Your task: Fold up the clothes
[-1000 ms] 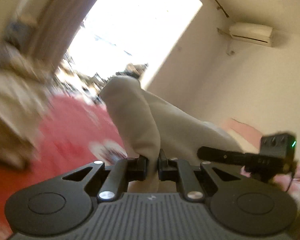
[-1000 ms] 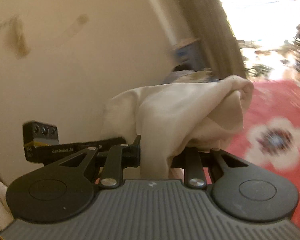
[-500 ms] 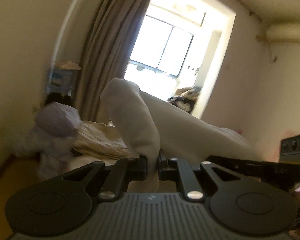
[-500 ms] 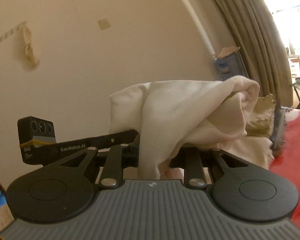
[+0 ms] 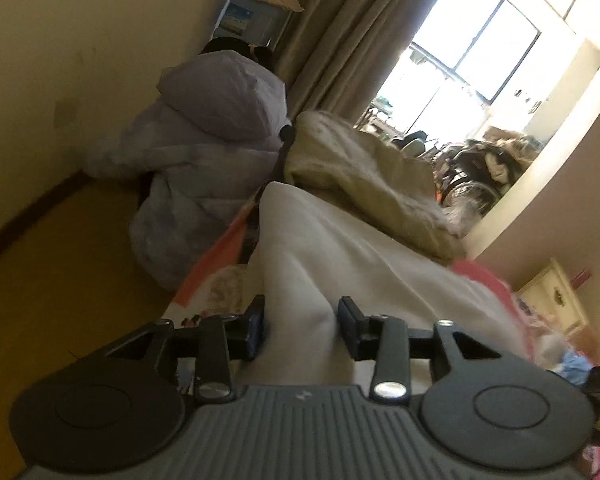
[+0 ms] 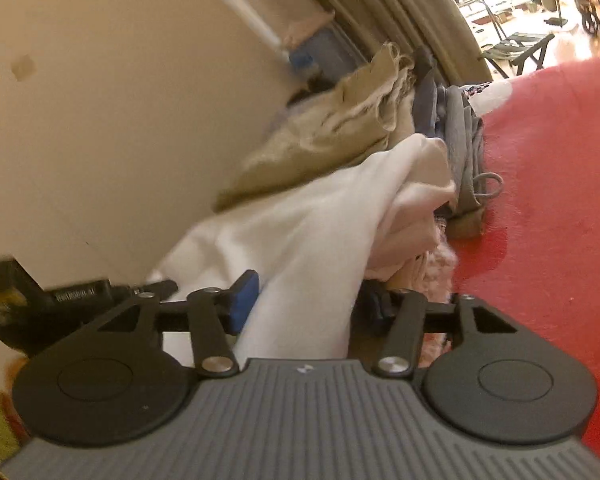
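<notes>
White cloth (image 5: 340, 248) hides the red bedding (image 6: 540, 184) beneath it and runs out of sight under the left gripper (image 5: 300, 320); whether its pads still press the fabric is unclear. The right gripper's (image 6: 304, 300) far pad is lost behind folds. The window (image 5: 476, 44) glares, its outdoor clutter indistinct.
</notes>
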Action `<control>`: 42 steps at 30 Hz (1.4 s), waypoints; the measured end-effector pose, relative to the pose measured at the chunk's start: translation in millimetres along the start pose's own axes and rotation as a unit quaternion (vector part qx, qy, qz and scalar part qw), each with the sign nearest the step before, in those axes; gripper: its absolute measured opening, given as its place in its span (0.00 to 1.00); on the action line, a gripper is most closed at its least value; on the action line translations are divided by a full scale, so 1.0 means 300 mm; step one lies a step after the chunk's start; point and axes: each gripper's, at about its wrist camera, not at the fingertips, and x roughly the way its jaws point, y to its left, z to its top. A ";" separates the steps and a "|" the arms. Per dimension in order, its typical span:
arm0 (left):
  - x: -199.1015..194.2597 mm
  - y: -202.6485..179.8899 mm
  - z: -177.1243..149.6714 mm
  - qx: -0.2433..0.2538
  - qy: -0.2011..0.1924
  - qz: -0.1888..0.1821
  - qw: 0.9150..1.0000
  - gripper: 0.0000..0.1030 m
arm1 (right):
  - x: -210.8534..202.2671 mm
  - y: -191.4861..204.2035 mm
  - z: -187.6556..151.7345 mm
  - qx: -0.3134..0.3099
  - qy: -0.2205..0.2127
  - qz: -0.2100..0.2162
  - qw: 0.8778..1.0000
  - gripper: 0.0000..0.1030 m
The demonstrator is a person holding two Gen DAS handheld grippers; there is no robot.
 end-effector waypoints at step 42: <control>-0.435 -0.229 -0.354 0.273 -0.022 0.000 0.962 0.50 | -0.309 0.225 0.038 -0.077 0.008 -0.161 0.984 0.26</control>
